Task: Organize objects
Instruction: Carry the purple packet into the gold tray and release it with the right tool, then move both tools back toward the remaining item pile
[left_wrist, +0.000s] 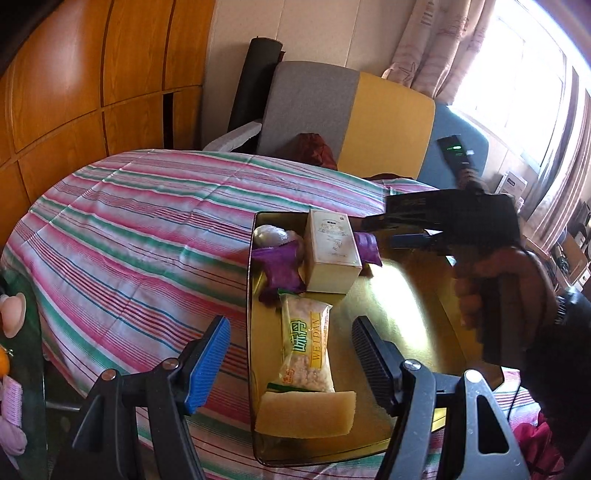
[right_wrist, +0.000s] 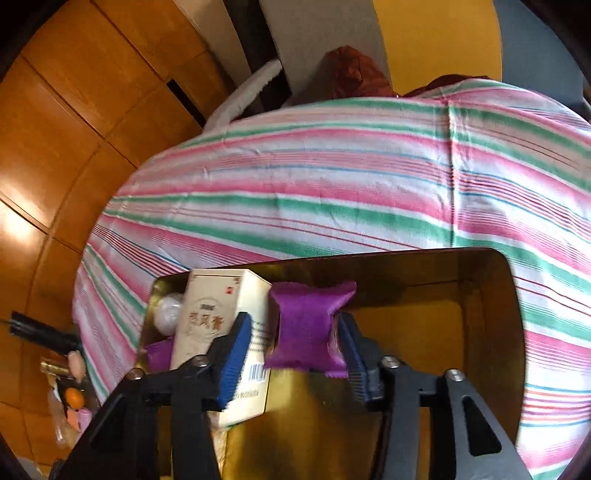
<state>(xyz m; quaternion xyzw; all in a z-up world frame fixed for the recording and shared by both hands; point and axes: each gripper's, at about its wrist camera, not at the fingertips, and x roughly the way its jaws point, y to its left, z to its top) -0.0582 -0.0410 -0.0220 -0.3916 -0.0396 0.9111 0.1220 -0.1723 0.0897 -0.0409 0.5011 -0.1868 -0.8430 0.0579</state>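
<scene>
A gold tray (left_wrist: 406, 295) lies on the striped cloth. It holds a cream box (left_wrist: 332, 254), a purple packet (left_wrist: 280, 269), a white round thing (left_wrist: 271, 234), a yellow snack packet (left_wrist: 304, 350) and a tan block (left_wrist: 306, 413). My left gripper (left_wrist: 291, 325) hangs open over the snack packet, gripping nothing. My right gripper (right_wrist: 293, 321) reaches into the tray (right_wrist: 443, 332) with a second purple packet (right_wrist: 310, 325) between its fingers. The right pad touches it, while the blue left pad (right_wrist: 236, 350) stands apart from it, beside the cream box (right_wrist: 210, 314). In the left wrist view this right gripper (left_wrist: 380, 232) comes in from the right.
The striped cloth (left_wrist: 140, 229) covers a rounded table. A grey and yellow chair (left_wrist: 351, 110) stands behind it, with wooden cabinets (left_wrist: 92, 74) to the left. Small items, one an orange (right_wrist: 74, 398), lie low at the left. A person's hand (left_wrist: 476, 291) holds the right gripper.
</scene>
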